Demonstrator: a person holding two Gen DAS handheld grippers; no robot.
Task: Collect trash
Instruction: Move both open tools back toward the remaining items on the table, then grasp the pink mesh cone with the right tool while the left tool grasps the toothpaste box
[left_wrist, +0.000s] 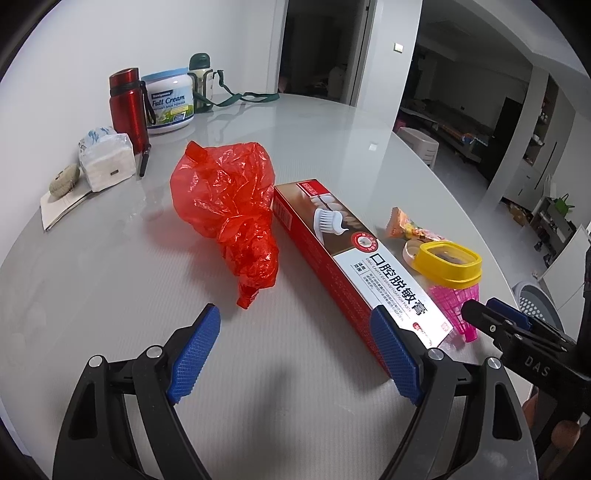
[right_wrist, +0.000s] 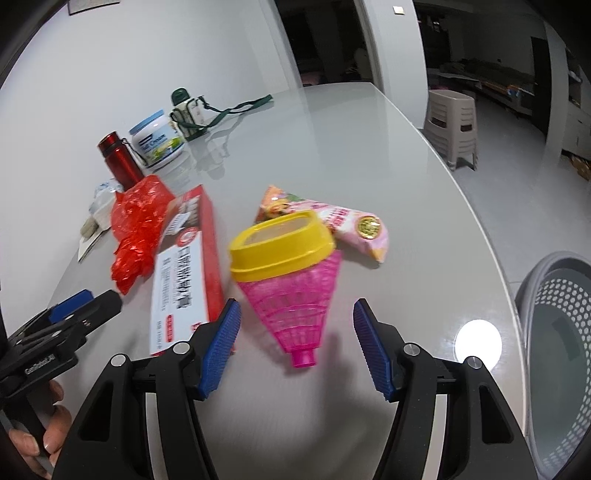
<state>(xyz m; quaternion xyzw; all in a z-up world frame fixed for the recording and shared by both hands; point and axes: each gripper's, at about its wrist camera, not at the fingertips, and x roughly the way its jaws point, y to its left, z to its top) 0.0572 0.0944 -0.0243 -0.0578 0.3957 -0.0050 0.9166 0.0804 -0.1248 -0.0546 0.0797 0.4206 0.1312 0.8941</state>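
Observation:
A crumpled red plastic bag (left_wrist: 229, 210) lies on the grey table just beyond my left gripper (left_wrist: 295, 321), which stands open with nothing between its blue pads. A long red toothpaste box (left_wrist: 354, 266) lies beside the bag, its near end by the right pad. In the right wrist view my right gripper (right_wrist: 295, 314) is open, with the narrow tip of a pink mesh cone with a yellow lid (right_wrist: 291, 280) between its fingers, untouched. A pink snack wrapper (right_wrist: 354, 225) lies behind the cone. The box (right_wrist: 188, 269) and bag (right_wrist: 136, 229) lie to the left.
A grey perforated bin (right_wrist: 561, 343) stands off the table's right edge. At the far left stand a red flask (left_wrist: 127, 107), a milk powder tub (left_wrist: 170, 101), a green-capped bottle (left_wrist: 201, 79) and a tissue pack (left_wrist: 107, 160). A beige stool (right_wrist: 452, 125) stands beyond the table.

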